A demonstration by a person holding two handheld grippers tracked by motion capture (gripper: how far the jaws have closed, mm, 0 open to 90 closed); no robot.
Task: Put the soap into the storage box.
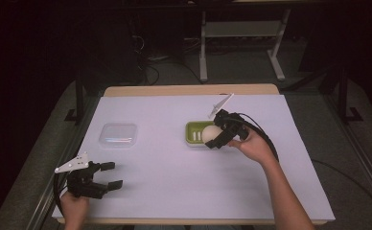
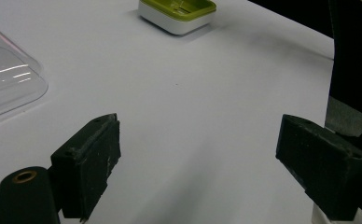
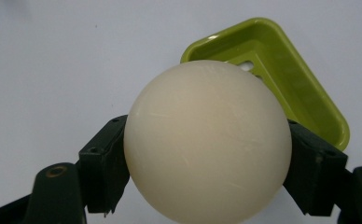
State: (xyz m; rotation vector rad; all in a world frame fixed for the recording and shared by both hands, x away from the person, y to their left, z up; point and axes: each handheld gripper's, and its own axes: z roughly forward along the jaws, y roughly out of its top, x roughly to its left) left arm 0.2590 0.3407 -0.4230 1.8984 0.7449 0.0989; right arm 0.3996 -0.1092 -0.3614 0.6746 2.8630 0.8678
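My right gripper (image 1: 213, 135) is shut on a cream-white rounded soap (image 1: 211, 132), held just above a green soap dish (image 1: 192, 132) with a white base near the table's middle. In the right gripper view the soap (image 3: 208, 140) sits clamped between both black jaws, with the green dish (image 3: 300, 88) below and behind it. My left gripper (image 1: 111, 174) rests open near the front left edge of the table, nothing between its fingers. The left gripper view shows the green dish (image 2: 177, 11) far ahead.
A clear plastic lid (image 1: 118, 135) lies left of the dish; its edge (image 2: 6, 79) appears in the left gripper view. The table (image 1: 174, 182) is covered in white paper. Dark floor, cables and a metal frame lie beyond the far edge.
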